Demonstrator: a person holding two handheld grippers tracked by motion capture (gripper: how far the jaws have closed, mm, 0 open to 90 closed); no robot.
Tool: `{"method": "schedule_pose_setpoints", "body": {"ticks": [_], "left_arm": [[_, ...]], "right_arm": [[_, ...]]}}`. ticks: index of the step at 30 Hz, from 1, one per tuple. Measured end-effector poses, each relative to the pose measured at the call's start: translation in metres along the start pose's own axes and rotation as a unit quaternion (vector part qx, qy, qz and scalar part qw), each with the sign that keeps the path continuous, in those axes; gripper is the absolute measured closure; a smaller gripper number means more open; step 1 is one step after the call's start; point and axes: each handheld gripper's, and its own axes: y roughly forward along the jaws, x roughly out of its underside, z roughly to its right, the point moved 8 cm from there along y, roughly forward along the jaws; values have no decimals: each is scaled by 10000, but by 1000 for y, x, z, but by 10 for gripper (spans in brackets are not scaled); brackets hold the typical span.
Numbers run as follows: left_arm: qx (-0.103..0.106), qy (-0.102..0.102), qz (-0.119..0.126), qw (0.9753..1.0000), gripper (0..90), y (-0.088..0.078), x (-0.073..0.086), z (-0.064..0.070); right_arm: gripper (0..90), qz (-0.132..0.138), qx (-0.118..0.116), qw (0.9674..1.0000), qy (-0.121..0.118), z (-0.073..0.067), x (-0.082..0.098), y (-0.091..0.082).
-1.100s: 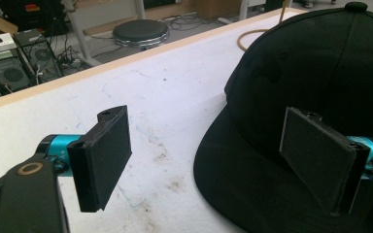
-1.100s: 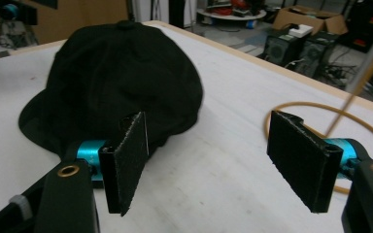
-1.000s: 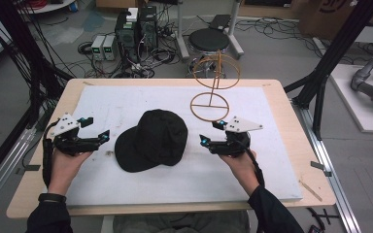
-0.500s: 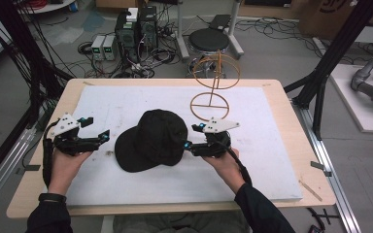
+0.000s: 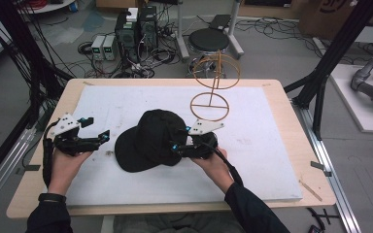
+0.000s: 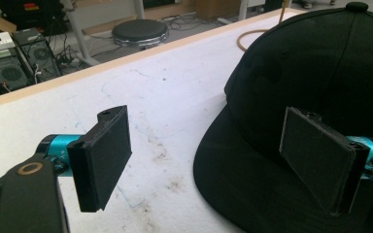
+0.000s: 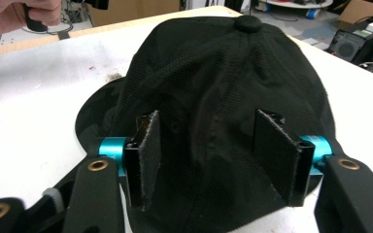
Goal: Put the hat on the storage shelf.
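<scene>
The black baseball cap [image 5: 151, 140] lay on the white mat [image 5: 262, 145], its rear between the spread jaws of the right gripper [image 5: 177, 147], not yet pinched. The left gripper [image 5: 102, 137], also spread, hovered just off the cap's brim. The wire hat stand [image 5: 213, 90] beyond stood bare, so any hanging was probably left.

We see the black fabric cap [image 5: 151, 140] lying near the middle of the white-topped wooden surface [image 5: 272, 160]. Behind it and to its right stands the thin wire ring stand [image 5: 212, 90]. The left tongs [image 5: 103, 138] sit to the cap's left, apart from it; the right tongs [image 5: 175, 145] sit at its right edge, jaws spread either side of the crown.
</scene>
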Motion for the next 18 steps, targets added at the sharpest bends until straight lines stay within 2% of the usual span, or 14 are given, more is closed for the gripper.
{"method": "schedule_pose_setpoints", "body": {"ticks": [5, 8, 13, 16, 17, 18], "left_arm": [[1, -8, -2, 10000, 187, 0, 0, 0], [0, 8, 3, 10000, 188, 0, 0, 0], [3, -1, -4, 10000, 188, 0, 0, 0], [2, 3, 3, 10000, 188, 0, 0, -1], [6, 2, 6, 10000, 188, 0, 0, -1], [0, 7, 6, 10000, 188, 0, 0, -1]], "right_arm": [[501, -69, 2, 10000, -36, -2, 0, 5], [565, -175, 5, 9998, -24, -3, 2, 9], [604, -222, 30, 9997, -47, -3, 3, 12], [653, -253, 58, 9996, -59, -2, 3, 13], [695, -309, 111, 9994, -66, -2, 3, 14], [695, -309, 111, 9994, -66, -2, 3, 14]]}}
